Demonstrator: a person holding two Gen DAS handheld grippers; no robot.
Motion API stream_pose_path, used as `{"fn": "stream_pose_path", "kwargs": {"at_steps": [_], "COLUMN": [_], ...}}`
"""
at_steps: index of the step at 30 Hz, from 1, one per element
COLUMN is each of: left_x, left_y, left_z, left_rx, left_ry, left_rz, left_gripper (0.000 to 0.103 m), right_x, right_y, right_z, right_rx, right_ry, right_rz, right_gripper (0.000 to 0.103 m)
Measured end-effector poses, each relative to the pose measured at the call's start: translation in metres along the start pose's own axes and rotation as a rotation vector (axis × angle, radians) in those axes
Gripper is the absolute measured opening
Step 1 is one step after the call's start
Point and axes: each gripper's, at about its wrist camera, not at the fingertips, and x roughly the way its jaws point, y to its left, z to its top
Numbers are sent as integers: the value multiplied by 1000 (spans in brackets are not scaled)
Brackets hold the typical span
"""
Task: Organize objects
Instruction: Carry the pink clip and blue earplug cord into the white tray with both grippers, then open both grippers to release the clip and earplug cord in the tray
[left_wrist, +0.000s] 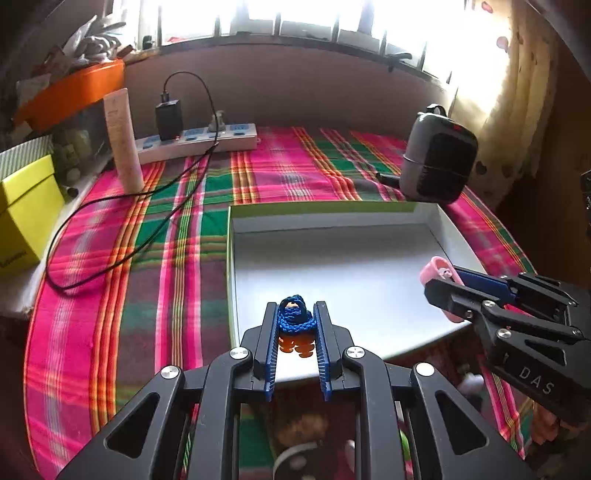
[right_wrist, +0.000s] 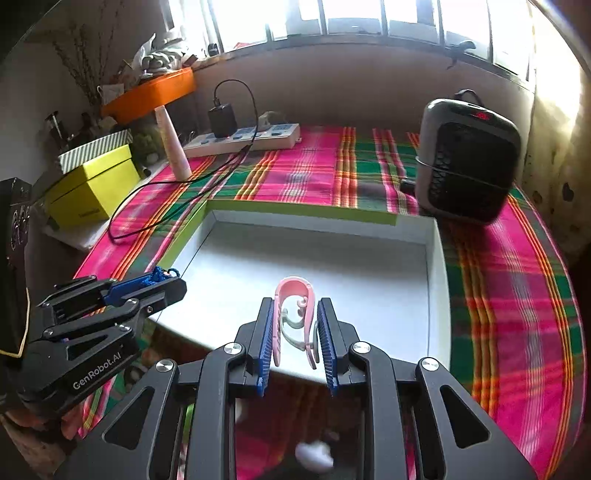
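A plaid cloth (left_wrist: 177, 221) fills most of both views, and in the middle of each frame lies the shallow white box (left_wrist: 448, 236), green on its outer walls; as far as its floor shows, nothing is in it yet. At upper right stands a dark heater (right_wrist: 469, 162); at upper left a yellow box (right_wrist: 92, 188), lid on, contents unseen. Bottom centre of the left wrist view, the left gripper (left_wrist: 297, 321) is pinching a blue braided cord trinket (left_wrist: 293, 317) with orange beads under it, held over the box's near edge. It looks light and soft, likely to squash and sag, so a grip across the braided body seems soundest. Bottom centre of the right wrist view, the right gripper (right_wrist: 295, 325) is clamped on a pink plastic clip (right_wrist: 295, 291), also above the box's near part. It looks light, stiff and springy, perhaps slippery; held across its flat sides it should stay put.
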Motion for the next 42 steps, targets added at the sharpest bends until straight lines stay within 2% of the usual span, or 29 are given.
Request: {"fn": "stream_pose_path", "kwargs": {"at_steps": [19, 34, 40, 42], "left_x": [57, 68, 68, 68], "left_y": [9, 7, 5, 5], "left_z": [38, 42, 42, 42], "left_rx": [5, 23, 38, 39], "left_ry": [65, 72, 71, 71], "left_rz": [27, 41, 37, 33], "left_gripper": [17, 18, 23, 24], "right_x": [66, 79, 79, 78], "right_y": [-5, -7, -8, -9], "right_z": [39, 42, 40, 40], "right_rx": [-16, -7, -9, 0], "right_ry": [100, 118, 110, 106], "right_rz": [-26, -48, -50, -51], "right_gripper": [24, 25, 25, 27]}}
